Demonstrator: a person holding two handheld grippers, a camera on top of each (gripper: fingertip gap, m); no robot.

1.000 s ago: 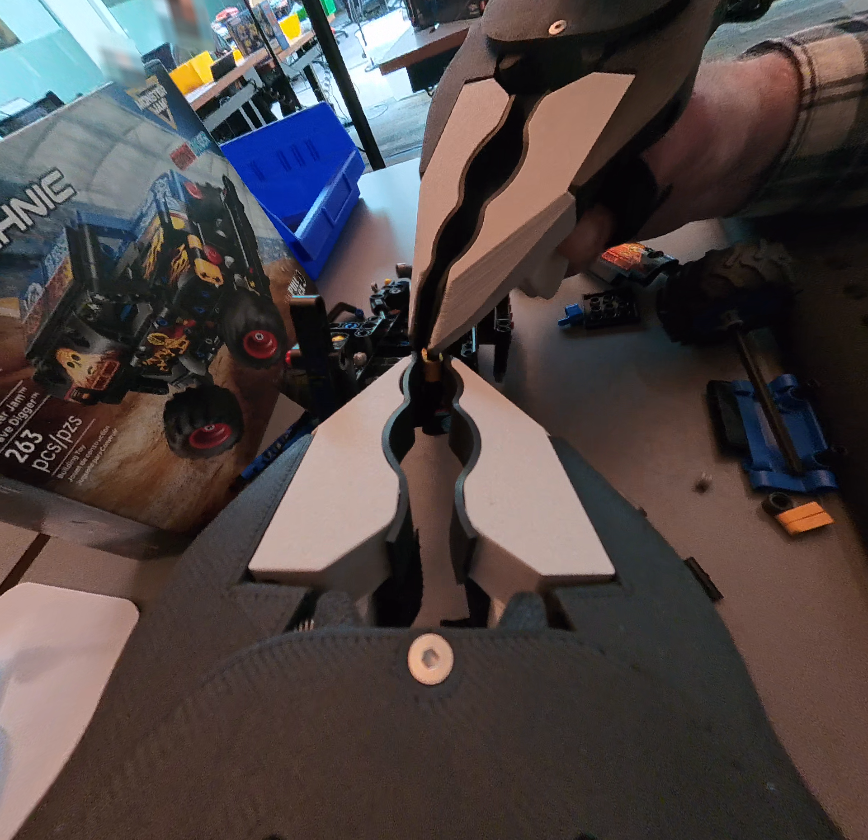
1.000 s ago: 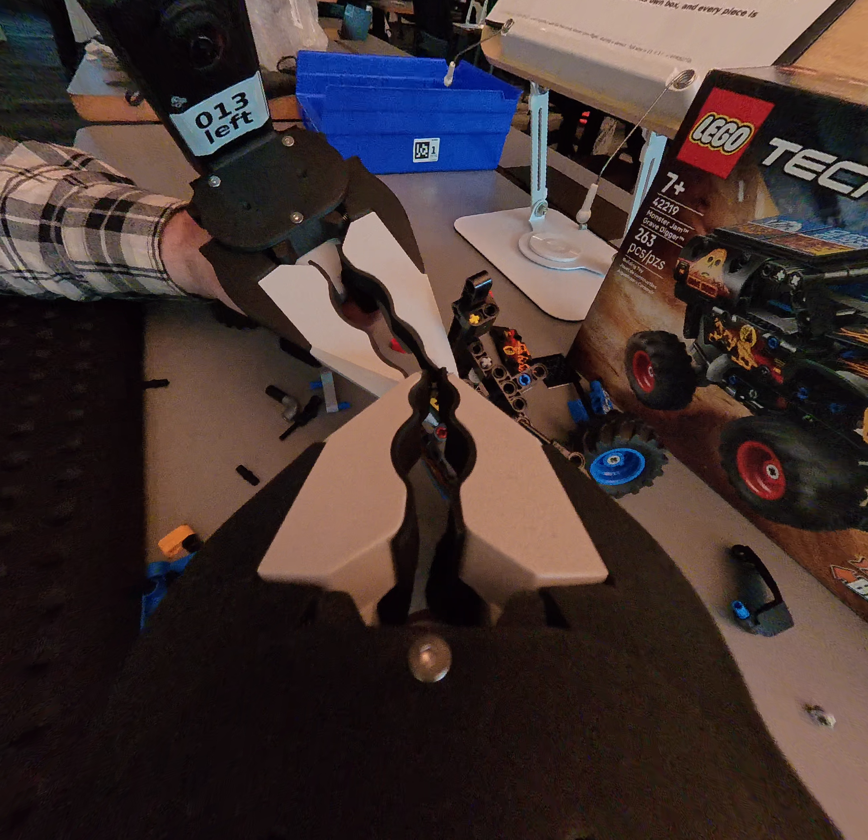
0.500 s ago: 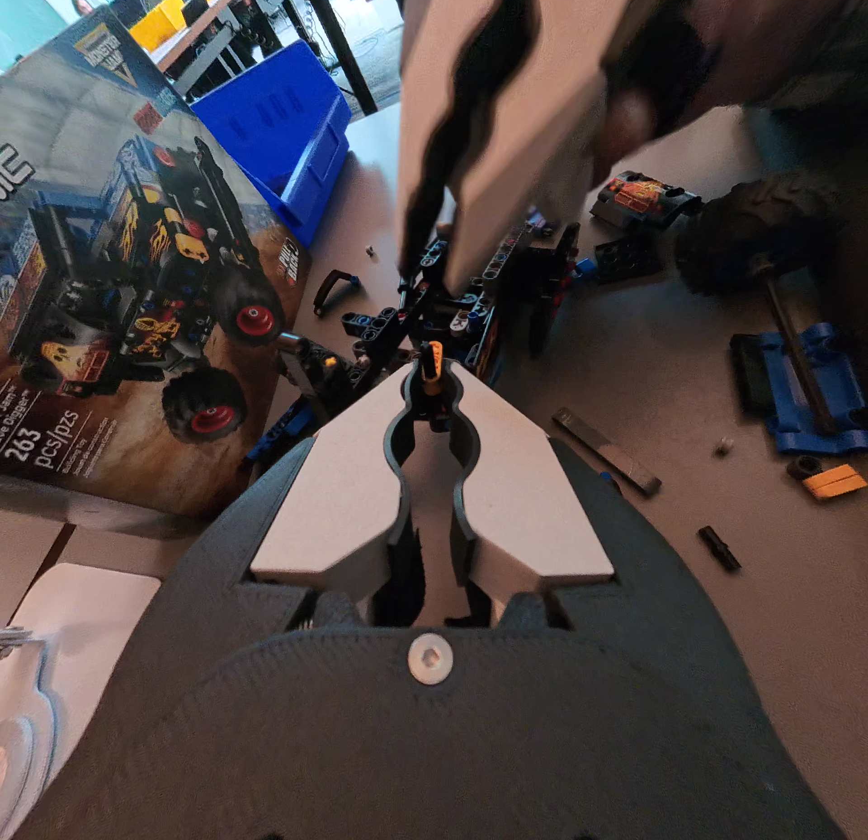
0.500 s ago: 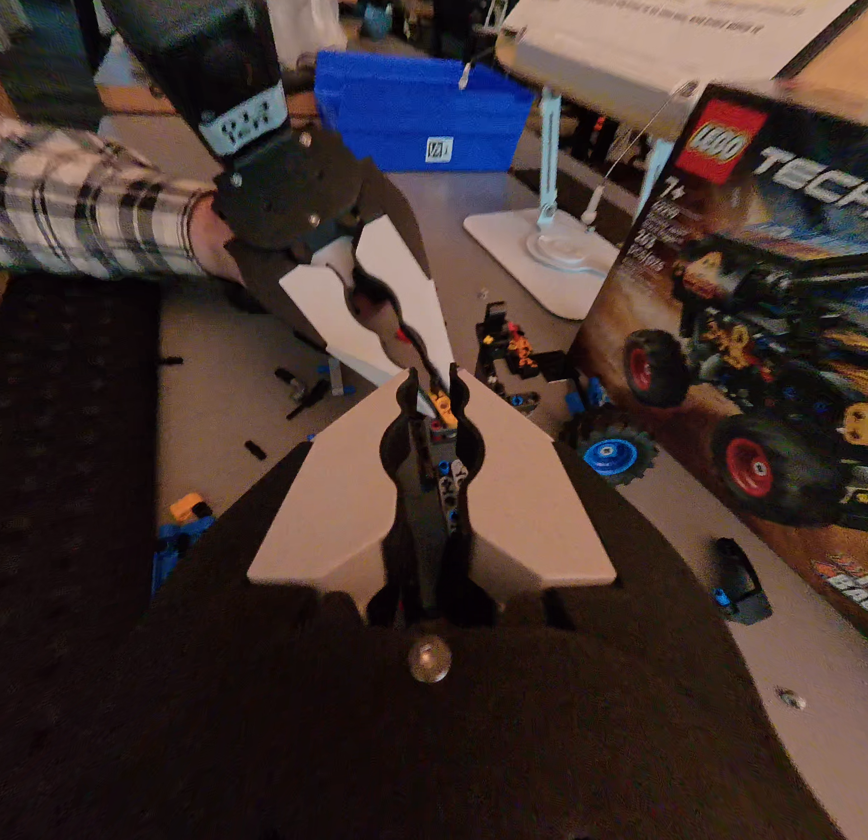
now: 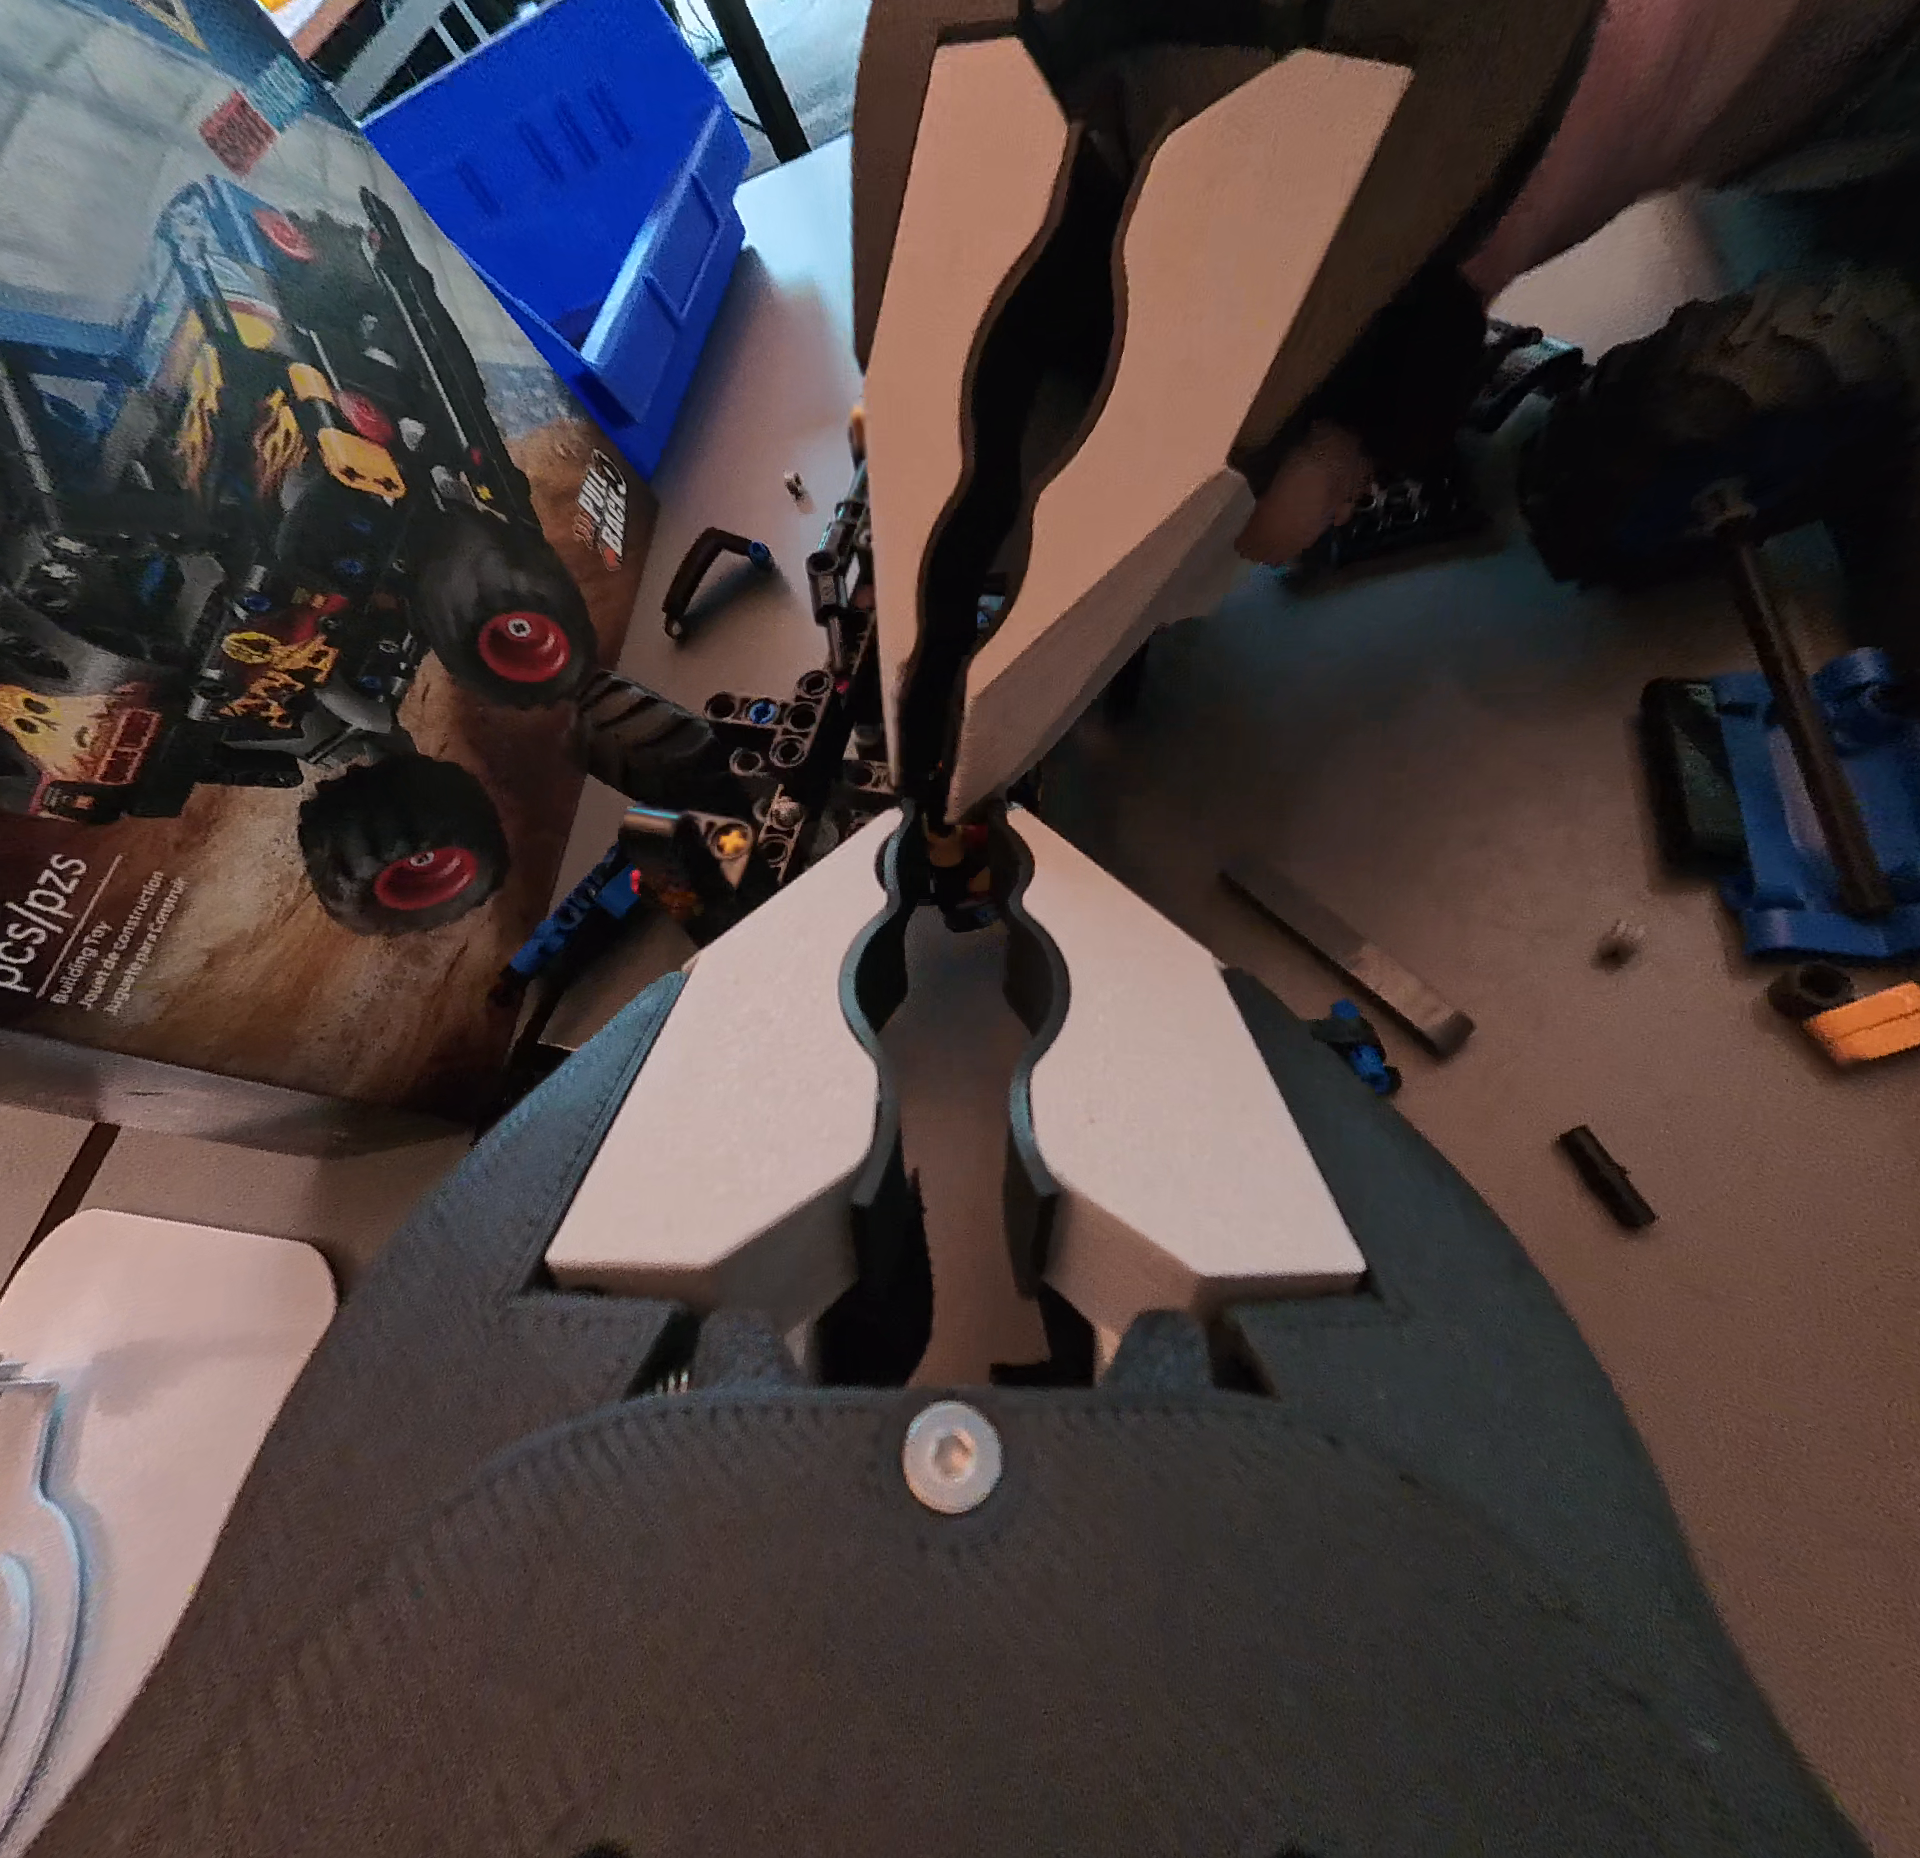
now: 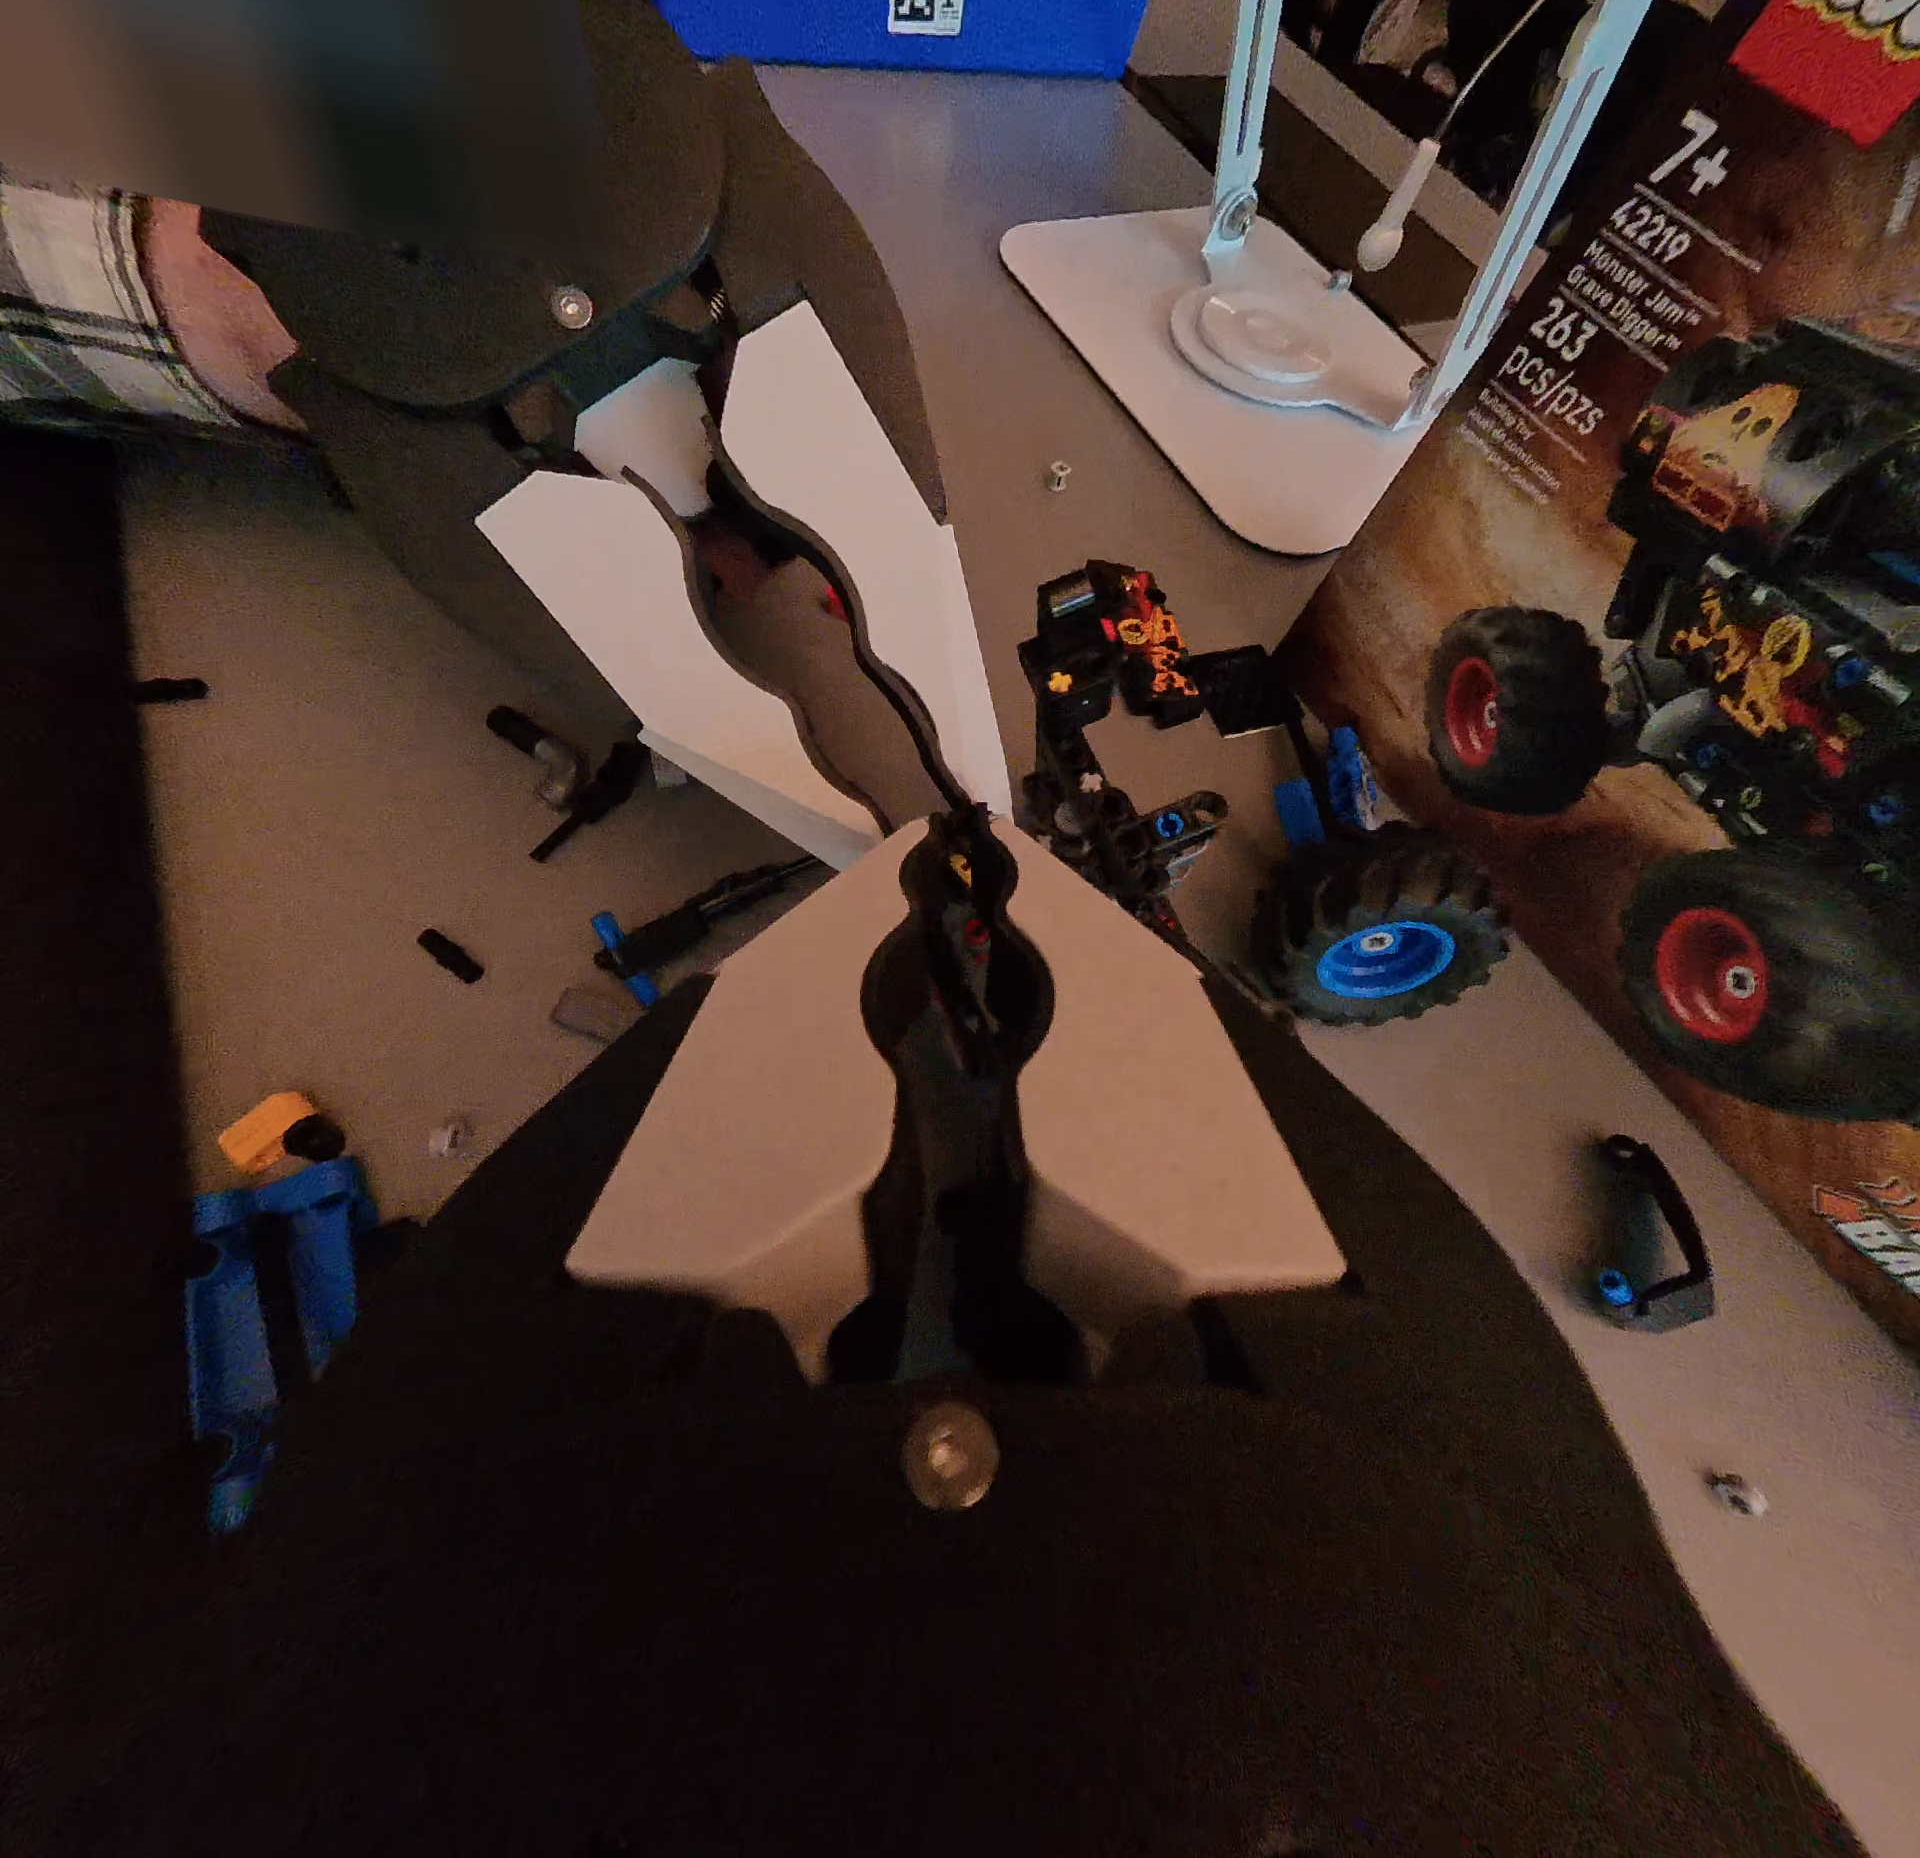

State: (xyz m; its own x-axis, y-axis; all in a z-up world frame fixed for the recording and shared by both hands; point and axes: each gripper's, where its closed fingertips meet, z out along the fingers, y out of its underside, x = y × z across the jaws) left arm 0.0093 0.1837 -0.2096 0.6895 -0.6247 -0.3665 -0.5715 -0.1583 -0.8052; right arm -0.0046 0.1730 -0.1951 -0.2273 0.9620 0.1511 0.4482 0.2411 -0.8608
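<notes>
While meeting beside the printed cardboard toy box, left tongs and right tongs are both pinching one small orange-black plastic piece.

small orange-black pin pinched at left tool tips, right tool tips closed on its other end, tools tip to tip above bench, black frame just behind
</notes>
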